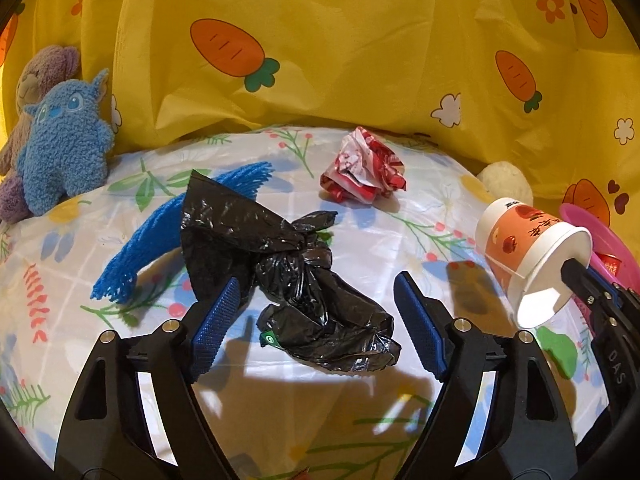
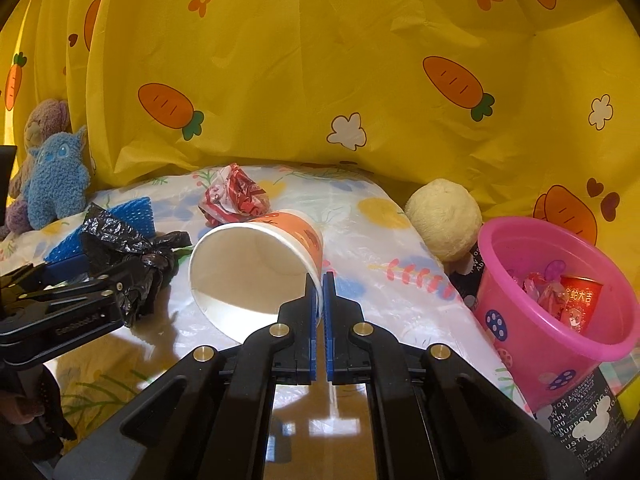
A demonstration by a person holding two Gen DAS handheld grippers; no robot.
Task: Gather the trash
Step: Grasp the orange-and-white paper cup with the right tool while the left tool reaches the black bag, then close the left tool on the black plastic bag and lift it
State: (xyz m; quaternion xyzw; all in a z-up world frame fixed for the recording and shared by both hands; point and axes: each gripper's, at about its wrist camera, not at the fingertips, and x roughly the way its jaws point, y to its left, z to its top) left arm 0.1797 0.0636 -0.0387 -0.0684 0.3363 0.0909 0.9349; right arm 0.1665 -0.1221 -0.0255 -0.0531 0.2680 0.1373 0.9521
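Left wrist view: it's looking straight down on the crumpled black trash bag, which is lying on the table with its floral cover. The right wrist view is only catching the bag's edge behind the other tool.

Right wrist view: this one is showing the whole pink bin with red wrappers inside, sitting just right of the paper cup. The left view is only getting a sliver of the bin's rim behind the cup.

Left gripper: it's hanging wide open, blue pads either side of the bag's near end, left pad looking like it's just touching the plastic. Can't tell for sure though.

Right gripper: it's pinching the paper cup's rim, jaws nearly together with the wall between them. The cup is tilting on its side, mouth facing the camera, lifted off the table.

Red wrapper: it's sitting balled up behind the bag, near the yellow carrot curtain.

Blue knit cloth: it's poking out from under the bag's left side.

Plush toys: a blue one is leaning against the curtain, far left of the bag; a cream one is sitting just behind the bin.
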